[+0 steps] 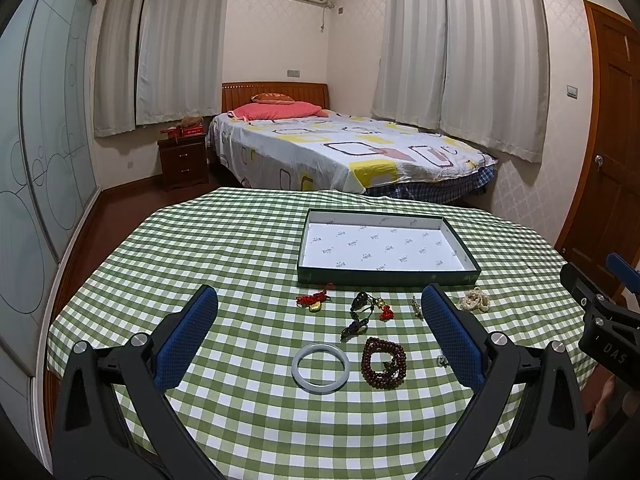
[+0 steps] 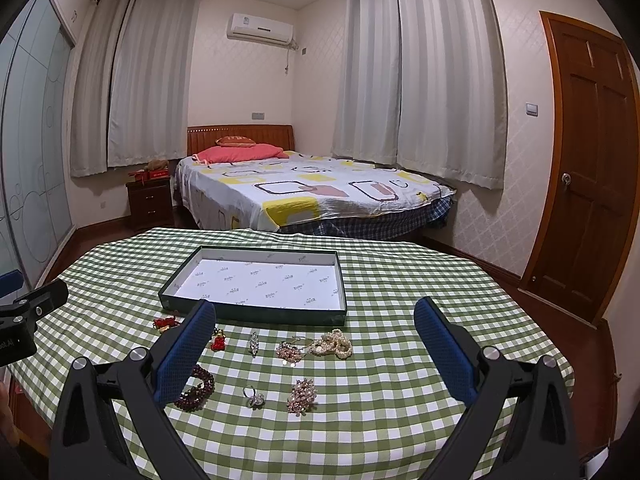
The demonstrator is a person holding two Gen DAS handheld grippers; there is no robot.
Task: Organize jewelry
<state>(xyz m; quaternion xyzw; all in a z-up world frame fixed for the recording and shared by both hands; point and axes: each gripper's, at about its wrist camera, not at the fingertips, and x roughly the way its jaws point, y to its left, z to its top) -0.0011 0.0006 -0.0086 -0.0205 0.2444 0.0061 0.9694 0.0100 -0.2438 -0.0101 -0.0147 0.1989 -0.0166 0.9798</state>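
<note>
Left gripper: jaws wide apart, holding nothing, above the checked cloth. Right gripper: jaws wide apart, likewise holding nothing.

Nearest row, left view: pale bangle at 6 o'clock of the group, flat on the cloth; dark red beads just beside it at 3 o'clock.

Nearest row, right view: ring and crystal brooch, side by side but apart.

Middle row: red knot charm, dark cord pendant, pearls, pink cluster, slim pin.

Farther, at 12 o'clock: tray, green-walled, white lining, with no jewelry inside. All jewelry lies on the cloth outside it.

Beyond the table: bed.
</note>
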